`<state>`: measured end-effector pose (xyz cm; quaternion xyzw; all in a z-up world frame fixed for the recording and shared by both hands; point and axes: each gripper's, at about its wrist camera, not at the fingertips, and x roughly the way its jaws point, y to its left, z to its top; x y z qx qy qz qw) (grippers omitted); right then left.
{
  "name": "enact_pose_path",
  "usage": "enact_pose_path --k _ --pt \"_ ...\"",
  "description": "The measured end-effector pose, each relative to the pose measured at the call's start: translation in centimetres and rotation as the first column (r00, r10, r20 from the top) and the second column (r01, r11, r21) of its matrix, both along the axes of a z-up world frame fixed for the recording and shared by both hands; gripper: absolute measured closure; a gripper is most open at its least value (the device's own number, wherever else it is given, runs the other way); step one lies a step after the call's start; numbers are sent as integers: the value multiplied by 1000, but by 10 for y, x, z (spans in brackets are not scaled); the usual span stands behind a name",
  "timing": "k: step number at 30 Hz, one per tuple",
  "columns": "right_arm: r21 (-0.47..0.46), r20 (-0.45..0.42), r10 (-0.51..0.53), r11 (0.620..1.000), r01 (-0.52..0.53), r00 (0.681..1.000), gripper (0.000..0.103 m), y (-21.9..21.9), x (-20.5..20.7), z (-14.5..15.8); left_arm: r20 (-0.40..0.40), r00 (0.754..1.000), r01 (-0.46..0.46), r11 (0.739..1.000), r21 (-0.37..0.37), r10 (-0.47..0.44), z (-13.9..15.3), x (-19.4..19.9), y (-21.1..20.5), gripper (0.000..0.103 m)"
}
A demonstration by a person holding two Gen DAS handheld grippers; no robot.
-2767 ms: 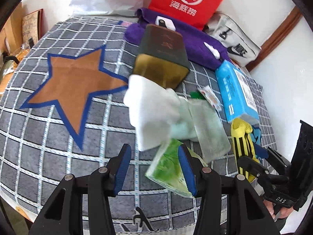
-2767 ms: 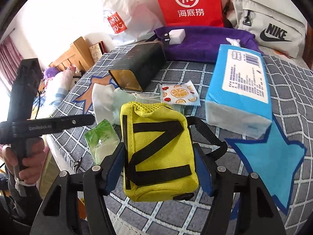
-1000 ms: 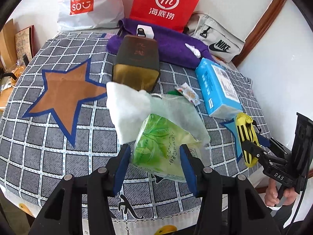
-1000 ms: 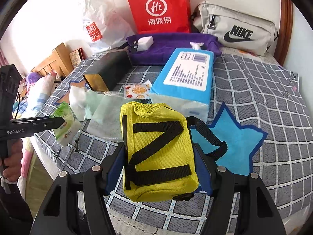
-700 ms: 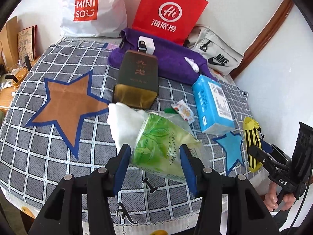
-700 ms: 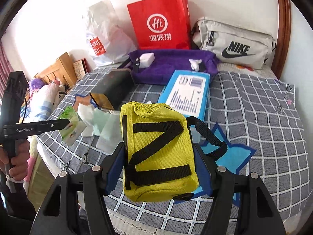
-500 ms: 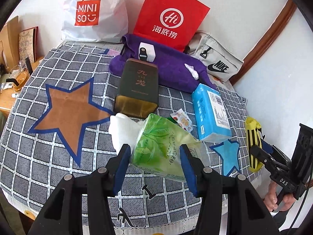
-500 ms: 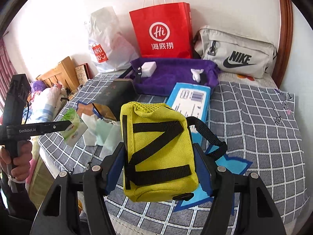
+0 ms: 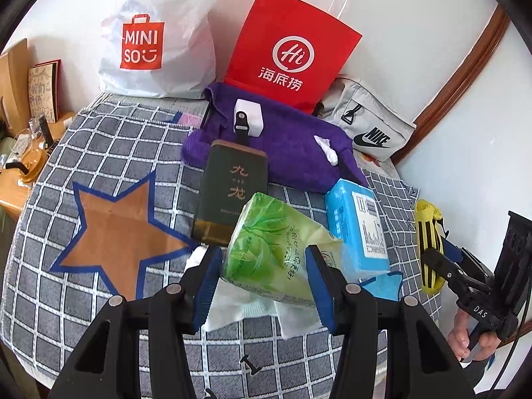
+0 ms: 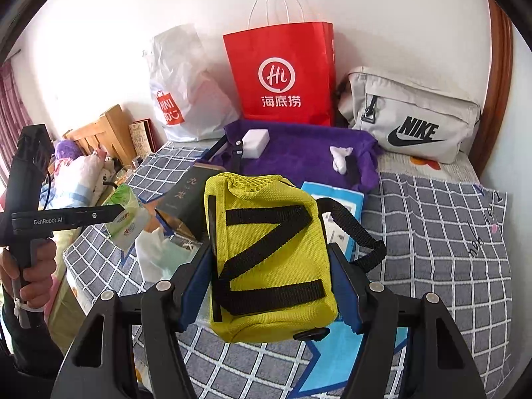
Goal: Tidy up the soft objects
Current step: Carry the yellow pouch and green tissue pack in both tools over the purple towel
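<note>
My left gripper (image 9: 262,272) is shut on a green tissue pack (image 9: 279,249) and holds it raised above the grey checked bed cover (image 9: 83,153). It also shows in the right wrist view (image 10: 124,216) at the left. My right gripper (image 10: 269,286) is shut on a yellow pouch with black straps (image 10: 269,256), held above the bed's near edge. The pouch shows in the left wrist view (image 9: 429,246) at the right. A blue tissue pack (image 9: 359,226) and white and pale green cloths (image 9: 239,302) lie on the bed.
A dark box (image 9: 232,193) lies mid-bed. A purple bag (image 9: 286,146), a red Hi paper bag (image 9: 292,50), a white Miniso bag (image 9: 156,36) and a grey Nike bag (image 10: 409,116) stand along the wall. A wooden side table (image 9: 16,179) is left of the bed.
Both grippers have pulled back and up from the bed. The left one took hold of the green tissue pack and lifted it. The right one keeps the yellow pouch.
</note>
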<state>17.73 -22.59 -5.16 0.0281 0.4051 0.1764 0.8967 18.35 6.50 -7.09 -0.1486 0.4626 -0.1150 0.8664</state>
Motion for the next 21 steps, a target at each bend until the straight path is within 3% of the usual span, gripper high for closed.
enact_pose_path --k 21 --pt "-6 50 -24 1000 24 998 37 -5 96 10 -10 1000 -16 1000 21 16 6 63 -6 54"
